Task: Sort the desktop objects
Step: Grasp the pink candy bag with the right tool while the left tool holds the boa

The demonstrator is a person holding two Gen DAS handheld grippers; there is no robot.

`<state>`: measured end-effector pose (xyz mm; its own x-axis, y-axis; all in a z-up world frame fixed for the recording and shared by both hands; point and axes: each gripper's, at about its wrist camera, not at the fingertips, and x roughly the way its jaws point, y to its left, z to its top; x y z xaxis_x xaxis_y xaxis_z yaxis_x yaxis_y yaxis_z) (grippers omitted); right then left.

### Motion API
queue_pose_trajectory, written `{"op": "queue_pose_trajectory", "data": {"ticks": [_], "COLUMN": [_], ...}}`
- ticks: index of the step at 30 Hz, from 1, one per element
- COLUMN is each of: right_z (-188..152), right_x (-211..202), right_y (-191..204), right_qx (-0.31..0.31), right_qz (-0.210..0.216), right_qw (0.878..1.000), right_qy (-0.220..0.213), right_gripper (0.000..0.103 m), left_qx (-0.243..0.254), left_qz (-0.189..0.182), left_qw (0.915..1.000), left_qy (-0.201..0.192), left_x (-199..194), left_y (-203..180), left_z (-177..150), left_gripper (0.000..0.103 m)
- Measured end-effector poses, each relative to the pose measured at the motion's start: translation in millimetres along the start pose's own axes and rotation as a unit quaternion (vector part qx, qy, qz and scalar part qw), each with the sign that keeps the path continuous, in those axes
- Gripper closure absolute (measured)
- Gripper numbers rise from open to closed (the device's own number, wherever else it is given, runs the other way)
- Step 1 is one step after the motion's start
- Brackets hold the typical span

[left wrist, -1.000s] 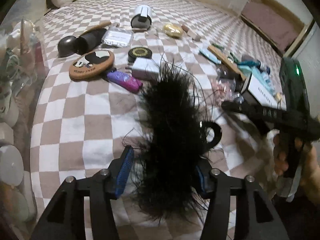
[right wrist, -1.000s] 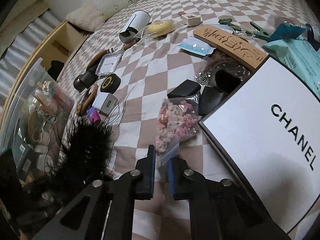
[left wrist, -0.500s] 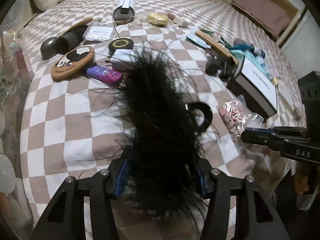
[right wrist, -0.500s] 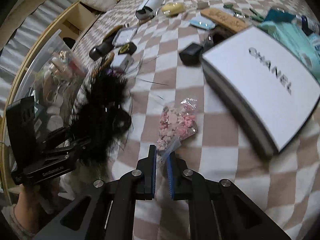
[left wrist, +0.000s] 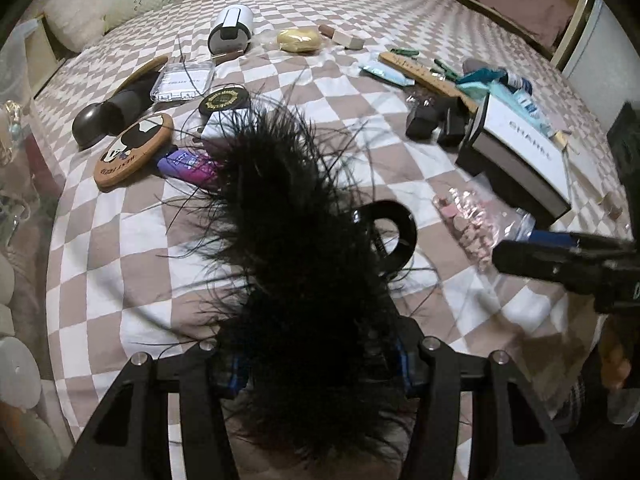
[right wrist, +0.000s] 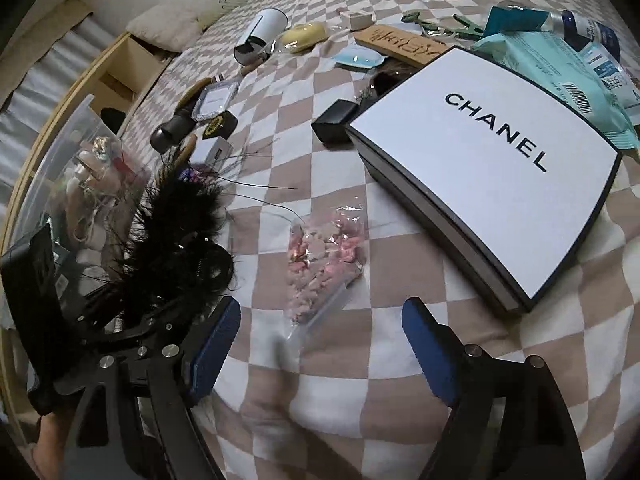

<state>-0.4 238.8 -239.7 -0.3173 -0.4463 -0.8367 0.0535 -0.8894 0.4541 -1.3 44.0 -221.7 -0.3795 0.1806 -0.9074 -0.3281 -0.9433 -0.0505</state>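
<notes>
A black feathery hair piece (left wrist: 288, 240) with a black loop stands up between the pads of my left gripper (left wrist: 320, 364), which is shut on its lower end; it also shows at the left of the right wrist view as the feathery piece (right wrist: 176, 232). A clear zip bag of pink pieces (right wrist: 324, 256) lies on the checked bedspread. My right gripper (right wrist: 320, 312) is opening. The bag's zip end lies between the blue pads (right wrist: 216, 336), which do not press on it. The left wrist view has the same bag (left wrist: 468, 220) beside the right gripper (left wrist: 560, 256).
A white CHANEL box (right wrist: 480, 152) lies right of the bag, with teal packets (right wrist: 552, 68) behind it. Several small items are strewn further up the bed: a round wooden coaster (left wrist: 132, 152), a white cylinder (left wrist: 232, 28), a wooden comb (left wrist: 424, 74). A clear storage bin (right wrist: 80, 168) stands at the left.
The right jaws have gone from shut on the bag's zip end to wide apart, and the bag now rests on the bedspread. The left gripper has shifted with the feathery piece still held.
</notes>
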Motion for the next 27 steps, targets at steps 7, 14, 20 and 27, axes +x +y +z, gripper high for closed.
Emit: {"op": "queue_pose_trajectory", "data": {"ticks": [7, 14, 20, 27], "right_z": [12, 11, 9, 10], "right_x": [13, 14, 15, 7], "right_y": [-2, 0, 15, 22], "right_qx": [0.031, 0.002, -0.055, -0.071], "right_qz": [0.033, 0.01, -0.019, -0.01], "right_qw": [0.999, 1.0, 0.998, 0.997], "right_qy": [-0.014, -0.012, -0.015, -0.021], "right_gripper": [0.044, 0.065, 0.083, 0.088], "left_qx": [-0.011, -0.014, -0.013, -0.018], "left_qz": [0.0, -0.006, 0.004, 0.011], "left_qw": [0.9999, 0.9999, 0.9999, 0.9994], "left_qy": [-0.001, 0.002, -0.002, -0.026], "left_x": [6, 3, -4, -19], "left_y": [3, 6, 7, 12], "left_z": [0, 1, 0, 2], "left_gripper": [0.049, 0.08, 0.089, 0.09]}}
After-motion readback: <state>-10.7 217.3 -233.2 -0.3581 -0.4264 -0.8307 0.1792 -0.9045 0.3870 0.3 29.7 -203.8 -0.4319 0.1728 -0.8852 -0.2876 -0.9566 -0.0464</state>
